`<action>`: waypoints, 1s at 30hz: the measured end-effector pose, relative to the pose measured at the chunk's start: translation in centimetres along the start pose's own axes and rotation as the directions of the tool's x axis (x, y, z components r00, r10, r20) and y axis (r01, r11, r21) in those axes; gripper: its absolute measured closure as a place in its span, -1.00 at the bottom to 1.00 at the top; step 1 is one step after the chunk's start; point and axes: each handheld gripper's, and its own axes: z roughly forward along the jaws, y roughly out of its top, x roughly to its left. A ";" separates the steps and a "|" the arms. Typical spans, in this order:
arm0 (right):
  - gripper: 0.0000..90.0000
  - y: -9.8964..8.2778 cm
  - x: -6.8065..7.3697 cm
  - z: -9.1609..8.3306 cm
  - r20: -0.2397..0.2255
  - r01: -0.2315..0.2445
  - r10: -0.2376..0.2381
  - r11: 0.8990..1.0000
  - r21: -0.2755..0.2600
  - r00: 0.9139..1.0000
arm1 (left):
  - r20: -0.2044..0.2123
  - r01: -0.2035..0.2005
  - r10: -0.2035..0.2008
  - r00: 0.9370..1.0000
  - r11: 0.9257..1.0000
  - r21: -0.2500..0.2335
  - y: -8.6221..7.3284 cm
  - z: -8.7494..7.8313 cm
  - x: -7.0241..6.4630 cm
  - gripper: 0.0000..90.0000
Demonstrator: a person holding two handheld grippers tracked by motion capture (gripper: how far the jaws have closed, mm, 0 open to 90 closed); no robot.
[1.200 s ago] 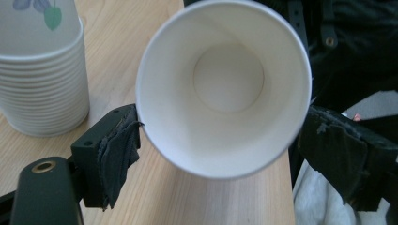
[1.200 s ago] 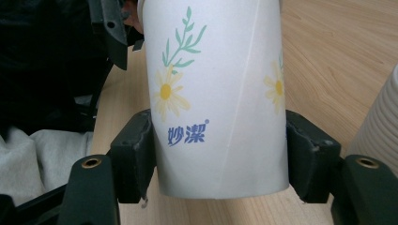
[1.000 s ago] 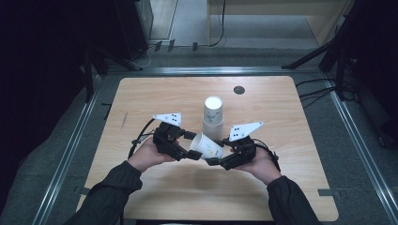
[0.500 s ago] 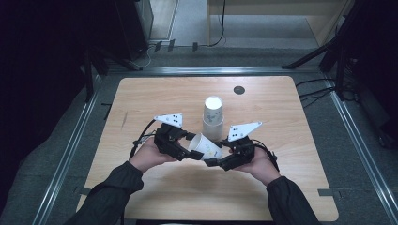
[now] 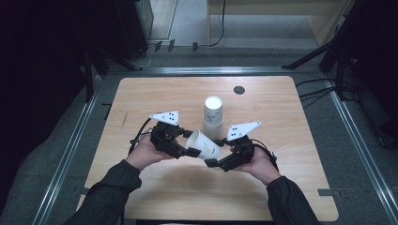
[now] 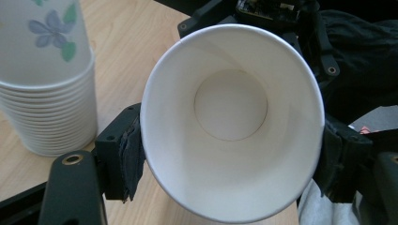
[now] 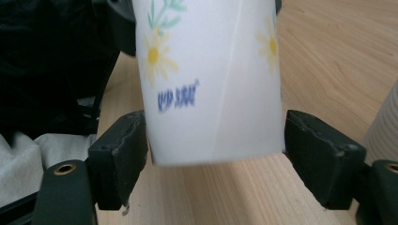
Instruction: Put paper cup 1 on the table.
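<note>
On the wooden table [image 5: 291, 187], mid-way toward the near edge, a paper cup [image 5: 202, 145] passes between hands. The left gripper [image 5: 187, 151] has just closed onto its rim; the right gripper [image 5: 212, 162] has just opened, its pads barely clear of the base. Next, I judge, the right should back away, sparing the cup stack [image 5: 212, 112].

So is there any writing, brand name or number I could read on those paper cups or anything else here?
Blue print on the side of the held paper cup, under a yellow flower: one short word, too blurred to read.
Black dot patterns on the grey plates atop the tongs: markers, not letters.
Stack of cups: flower pictures, no text that can be made out.
Nothing else legible.
</note>
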 end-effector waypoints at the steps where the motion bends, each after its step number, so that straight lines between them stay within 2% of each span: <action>1: -0.52 0.0 0.0 0.0 0.000 0.000 0.000 1.000 0.000 1.000 | 0.000 0.000 0.000 1.000 1.000 0.000 0.0 0.0 0.0 -0.47; 2: -0.53 -0.2 0.0 0.0 0.021 -0.001 0.001 1.000 0.017 1.000 | -0.038 -0.008 0.008 0.999 1.000 0.003 0.2 -0.9 0.1 -0.47; 4: -0.55 -0.4 0.1 0.2 0.058 0.011 -0.014 0.999 0.041 0.998 | -0.065 -0.004 0.004 0.998 1.000 -0.001 0.2 -1.9 0.4 -0.47; 6: -0.56 -0.5 0.1 0.2 0.070 0.009 -0.013 0.999 0.053 0.997 | -0.075 0.006 -0.006 0.997 1.000 -0.001 0.2 -2.4 0.6 -0.47; 7: -0.56 -0.6 0.1 0.3 0.092 0.011 -0.016 0.998 0.062 0.996 | -0.093 0.008 -0.008 0.996 1.000 0.002 0.1 -2.9 0.8 -0.47; 8: -0.56 -0.8 0.2 0.3 0.144 0.014 -0.023 0.998 0.067 0.989 | -0.109 0.012 -0.011 0.994 1.000 0.008 0.1 -3.4 0.9 -0.47; 9: -0.56 -0.9 0.2 0.3 0.160 0.006 -0.017 0.998 0.070 0.987 | -0.125 0.018 -0.017 0.992 1.000 0.015 0.0 -3.8 1.1 -0.47; 11: -0.56 -1.1 0.2 0.2 0.179 -0.009 -0.006 0.996 0.084 0.984 | -0.186 0.039 -0.030 0.982 0.998 0.044 -0.2 -5.1 1.7 -0.47; 12: -0.56 -1.1 0.2 0.2 0.179 -0.009 -0.006 0.996 0.084 0.984 | -0.186 0.039 -0.030 0.982 0.998 0.044 -0.2 -5.1 1.7 -0.47; 14: -0.56 -1.3 0.1 0.0 0.199 -0.032 0.013 0.995 0.094 0.980 | -0.231 0.060 -0.044 0.972 0.996 0.064 -0.5 -5.9 2.1 -0.47; 15: -0.56 -1.4 0.1 -0.1 0.210 -0.042 0.020 0.994 0.101 0.978 | -0.243 0.071 -0.053 0.969 0.995 0.066 -0.6 -6.3 2.3 -0.47; 17: -0.56 -1.6 0.0 -0.3 0.226 -0.064 0.039 0.992 0.105 0.973 | -0.240 0.101 -0.082 0.967 0.992 0.070 -1.1 -7.2 2.9 -0.47; 18: -0.56 -1.8 -0.2 -0.6 0.232 -0.078 0.053 0.992 0.099 0.971 | -0.260 0.109 -0.085 0.962 0.991 0.082 -1.7 -7.9 3.4 -0.47; 19: -0.56 -1.8 -0.2 -0.6 0.232 -0.078 0.053 0.992 0.099 0.971 | -0.260 0.109 -0.085 0.962 0.991 0.082 -1.7 -7.9 3.4 -0.47; 20: -0.56 -1.8 -0.3 -0.8 0.232 -0.080 0.057 0.992 0.093 0.971 | -0.266 0.122 -0.092 0.960 0.987 0.100 -2.0 -8.3 3.7 -0.47; 24: -0.56 -1.9 -0.8 -1.3 0.269 -0.079 0.057 0.994 0.072 0.962 | -0.326 0.161 -0.101 0.940 0.974 0.162 -3.0 -9.2 4.4 -0.48; 26: -0.56 -2.0 -1.1 -1.4 0.286 -0.099 0.076 0.993 0.067 0.955 | -0.344 0.174 -0.106 0.933 0.969 0.173 -3.2 -9.6 4.6 -0.48; 28: -0.56 -2.1 -1.3 -1.4 0.301 -0.121 0.095 0.990 0.071 0.949 | -0.374 0.183 -0.099 0.922 0.964 0.194 -3.2 -9.8 4.9 -0.48; 29: -0.55 -2.2 -1.4 -1.4 0.308 -0.137 0.109 0.988 0.069 0.945 | -0.383 0.187 -0.097 0.918 0.961 0.205 -3.2 -9.9 5.0 -0.48; 30: -0.55 -2.2 -1.4 -1.4 0.308 -0.137 0.109 0.988 0.069 0.945 | -0.399 0.186 -0.084 0.913 0.956 0.225 -3.1 -9.9 5.1 -0.48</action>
